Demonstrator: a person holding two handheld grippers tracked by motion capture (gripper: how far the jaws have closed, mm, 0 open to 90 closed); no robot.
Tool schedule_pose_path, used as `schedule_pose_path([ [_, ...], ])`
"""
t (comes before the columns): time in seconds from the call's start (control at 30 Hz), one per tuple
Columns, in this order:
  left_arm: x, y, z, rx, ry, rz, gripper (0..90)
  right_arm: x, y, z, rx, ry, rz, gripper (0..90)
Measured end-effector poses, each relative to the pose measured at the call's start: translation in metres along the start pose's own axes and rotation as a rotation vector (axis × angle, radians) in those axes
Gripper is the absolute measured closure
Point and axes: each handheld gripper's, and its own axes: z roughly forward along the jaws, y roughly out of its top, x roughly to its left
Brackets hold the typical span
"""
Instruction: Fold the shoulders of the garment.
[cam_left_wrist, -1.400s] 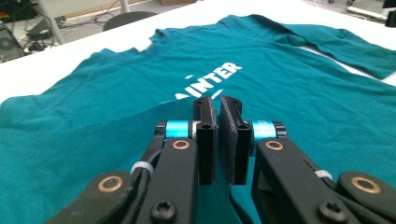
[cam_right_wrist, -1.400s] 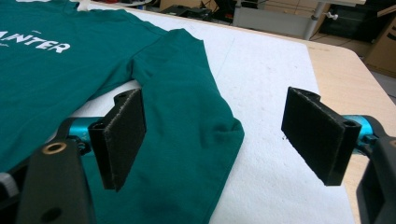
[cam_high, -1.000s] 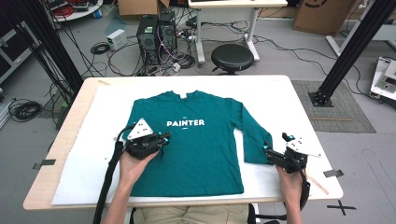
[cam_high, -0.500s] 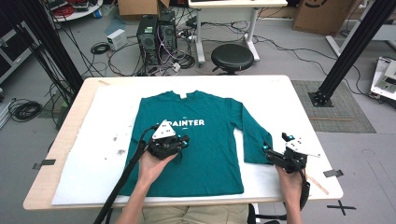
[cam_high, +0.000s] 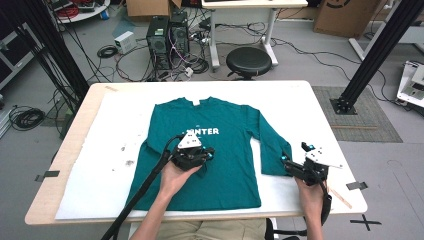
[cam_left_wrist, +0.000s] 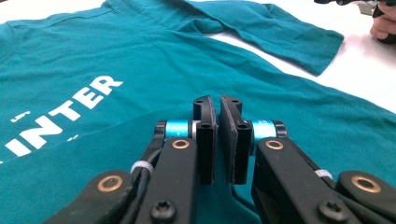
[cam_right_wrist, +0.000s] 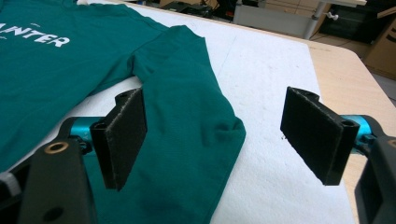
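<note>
The teal long-sleeved shirt (cam_high: 220, 145) lies flat on the surface (cam_high: 320, 105); the left tool (cam_left_wrist: 217, 140), jaws nearly closed, seemingly pinches its folded-over sleeve at mid-chest, while the wide-open, empty right tool (cam_right_wrist: 212, 140) straddles the other cuff.

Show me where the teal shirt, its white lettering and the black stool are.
teal shirt (cam_high: 225, 165): high view, lower front panel.
white lettering (cam_high: 207, 131): high view, on the chest.
black stool (cam_high: 248, 59): high view, round seat.

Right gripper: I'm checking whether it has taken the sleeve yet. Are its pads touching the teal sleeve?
Apart. In the right gripper view the right gripper stands wide open, and its pads hang beside the sleeve without pressing it.
</note>
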Motion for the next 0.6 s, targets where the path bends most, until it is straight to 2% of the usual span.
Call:
schedule_pose_path([
  [0.33, -0.007, 0.002, 0.01, -0.003, -0.04, 0.009, 84.5, 0.0, 0.0, 0.0, 0.004, -0.004, -0.007, 23.2],
  [0.6, -0.016, 0.006, 0.017, 0.016, -0.065, 0.043, 84.2, 0.0, 0.0, 0.001, 0.0, -0.006, -0.016, 23.2],
])
